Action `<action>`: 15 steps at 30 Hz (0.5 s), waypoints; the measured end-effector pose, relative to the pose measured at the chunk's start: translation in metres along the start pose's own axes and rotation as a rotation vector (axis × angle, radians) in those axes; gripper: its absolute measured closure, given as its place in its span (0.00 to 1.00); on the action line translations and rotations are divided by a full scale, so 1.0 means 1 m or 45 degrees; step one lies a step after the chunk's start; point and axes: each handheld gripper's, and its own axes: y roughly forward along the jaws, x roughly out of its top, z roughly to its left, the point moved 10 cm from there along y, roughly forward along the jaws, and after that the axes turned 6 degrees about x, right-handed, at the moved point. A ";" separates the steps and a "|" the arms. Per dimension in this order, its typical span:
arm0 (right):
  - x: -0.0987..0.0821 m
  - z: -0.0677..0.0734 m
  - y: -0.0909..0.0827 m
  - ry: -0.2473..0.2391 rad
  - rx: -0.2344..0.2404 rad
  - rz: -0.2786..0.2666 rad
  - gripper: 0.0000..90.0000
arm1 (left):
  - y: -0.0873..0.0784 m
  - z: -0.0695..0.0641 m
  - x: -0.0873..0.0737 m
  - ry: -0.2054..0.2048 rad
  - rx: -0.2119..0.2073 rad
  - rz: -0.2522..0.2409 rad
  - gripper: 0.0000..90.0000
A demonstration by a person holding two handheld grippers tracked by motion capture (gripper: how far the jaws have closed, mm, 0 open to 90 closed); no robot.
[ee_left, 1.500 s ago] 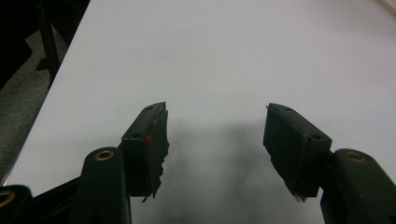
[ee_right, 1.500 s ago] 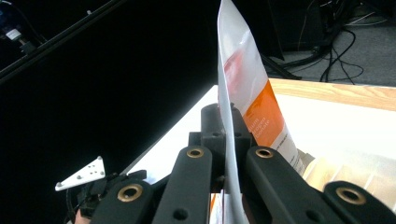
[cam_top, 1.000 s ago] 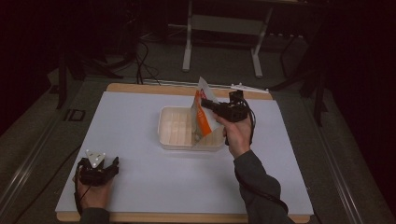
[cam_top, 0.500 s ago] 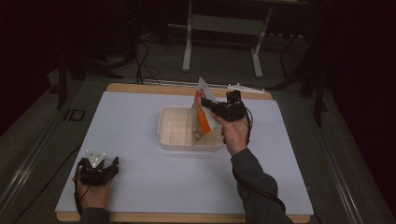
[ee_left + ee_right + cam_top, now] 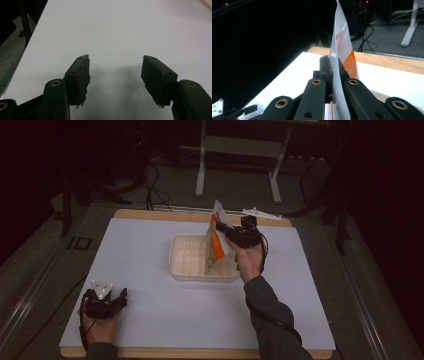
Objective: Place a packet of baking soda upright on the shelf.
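While left gripper (image 5: 115, 72) gapes, right gripper (image 5: 333, 75) pinches packet (image 5: 342, 47).

The right claw (image 5: 223, 228), clamped on the white-and-orange pouch (image 5: 216, 240), sits a touch lower and closer to the person than a second ago, bringing the pouch's bottom end deeper into the white tray (image 5: 181, 270). The pouch now stands steeper over the tray's right end, and the right forearm (image 5: 265, 310) has swung slightly inward.

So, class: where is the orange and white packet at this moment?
In the high view the packet stands upright over the right part of the white tray, clamped in the right tool.
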 end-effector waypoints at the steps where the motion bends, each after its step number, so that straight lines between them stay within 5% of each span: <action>1: 0.000 0.000 0.001 -0.009 -0.002 -0.008 1.00 | 0.000 0.000 0.000 0.001 0.001 0.000 0.44; 15: -0.001 0.003 0.007 -0.051 -0.011 -0.016 1.00 | 0.000 0.000 0.000 -0.005 0.003 -0.005 0.44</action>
